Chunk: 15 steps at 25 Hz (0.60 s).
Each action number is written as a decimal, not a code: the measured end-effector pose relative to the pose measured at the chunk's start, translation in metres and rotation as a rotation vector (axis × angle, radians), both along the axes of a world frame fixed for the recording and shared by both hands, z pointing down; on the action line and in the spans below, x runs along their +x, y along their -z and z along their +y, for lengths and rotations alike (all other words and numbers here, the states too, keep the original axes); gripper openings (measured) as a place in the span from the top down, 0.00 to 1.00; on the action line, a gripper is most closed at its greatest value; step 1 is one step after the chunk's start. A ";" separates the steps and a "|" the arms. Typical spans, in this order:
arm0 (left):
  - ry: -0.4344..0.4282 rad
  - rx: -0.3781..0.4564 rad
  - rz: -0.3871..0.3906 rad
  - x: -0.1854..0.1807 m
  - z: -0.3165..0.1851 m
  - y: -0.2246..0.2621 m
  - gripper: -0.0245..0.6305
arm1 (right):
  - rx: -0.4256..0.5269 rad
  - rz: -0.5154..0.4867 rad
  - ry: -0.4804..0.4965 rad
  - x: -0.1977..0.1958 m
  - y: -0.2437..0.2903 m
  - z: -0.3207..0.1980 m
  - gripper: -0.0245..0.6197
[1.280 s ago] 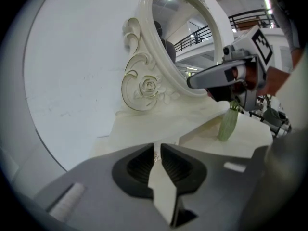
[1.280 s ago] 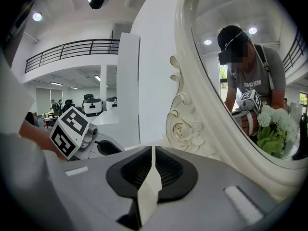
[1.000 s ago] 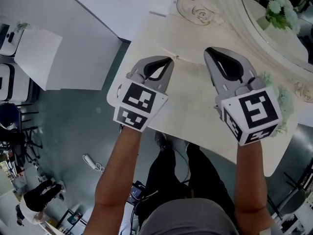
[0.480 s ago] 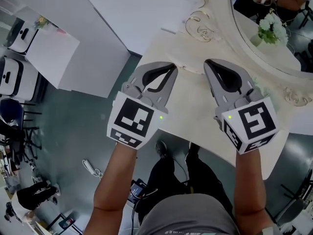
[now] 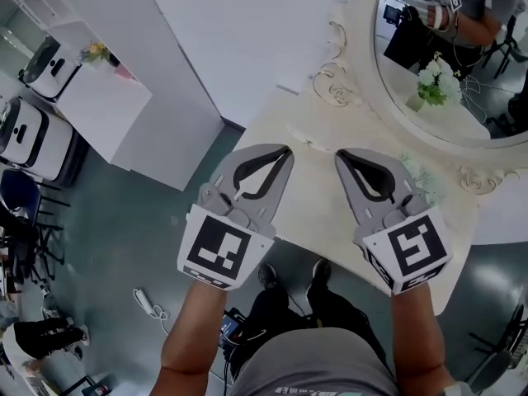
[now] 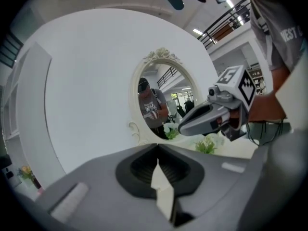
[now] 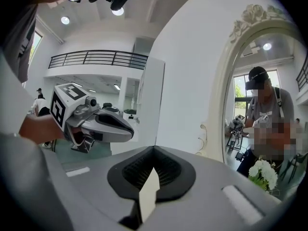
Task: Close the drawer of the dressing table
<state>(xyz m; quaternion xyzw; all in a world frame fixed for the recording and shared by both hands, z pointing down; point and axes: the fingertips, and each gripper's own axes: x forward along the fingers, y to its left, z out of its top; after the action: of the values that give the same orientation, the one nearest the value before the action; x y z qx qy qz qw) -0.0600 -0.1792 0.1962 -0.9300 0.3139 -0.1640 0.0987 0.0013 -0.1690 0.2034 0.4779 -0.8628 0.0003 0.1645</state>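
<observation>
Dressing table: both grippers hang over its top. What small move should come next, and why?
Probably lower both toward the table's front edge. The left gripper and right gripper are shut, empty, over the table top, facing the mirror. No drawer shows in any view, so its front likely sits below that edge.

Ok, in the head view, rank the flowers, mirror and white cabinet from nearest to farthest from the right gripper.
From the right gripper:
1. Flowers, on the table just to its right.
2. Mirror, behind them at the table's back.
3. White cabinet, far left, off the table.
</observation>
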 end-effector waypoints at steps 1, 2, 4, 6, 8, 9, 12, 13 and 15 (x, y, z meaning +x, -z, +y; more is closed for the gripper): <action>0.002 0.006 0.008 -0.002 0.006 0.006 0.96 | 0.007 0.005 0.005 -0.002 0.005 0.005 0.96; 0.004 0.010 0.014 -0.005 0.012 0.010 0.96 | 0.010 0.006 0.007 -0.003 0.009 0.011 0.96; 0.004 0.023 0.022 -0.008 0.023 0.020 0.96 | 0.016 0.009 0.011 -0.007 0.018 0.020 0.96; 0.003 0.042 0.026 -0.010 0.031 0.027 0.96 | 0.034 0.022 0.021 -0.010 0.026 0.027 0.96; 0.000 0.054 0.030 -0.013 0.041 0.033 0.96 | 0.048 0.037 0.029 -0.013 0.032 0.035 0.96; -0.001 0.057 0.032 -0.014 0.047 0.037 0.96 | 0.051 0.044 0.035 -0.015 0.035 0.040 0.96; -0.001 0.066 0.040 -0.021 0.061 0.048 0.96 | 0.060 0.058 0.047 -0.022 0.043 0.053 0.96; -0.001 0.068 0.043 -0.023 0.064 0.051 0.96 | 0.063 0.062 0.049 -0.024 0.045 0.056 0.96; -0.002 0.073 0.047 -0.027 0.068 0.055 0.96 | 0.068 0.069 0.050 -0.027 0.049 0.061 0.96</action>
<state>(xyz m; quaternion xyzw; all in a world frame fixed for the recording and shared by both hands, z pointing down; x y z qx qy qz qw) -0.0866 -0.1112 0.1412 -0.9296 0.3212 -0.1304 0.1254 -0.0258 -0.1082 0.1547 0.4614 -0.8678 -0.0494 0.1779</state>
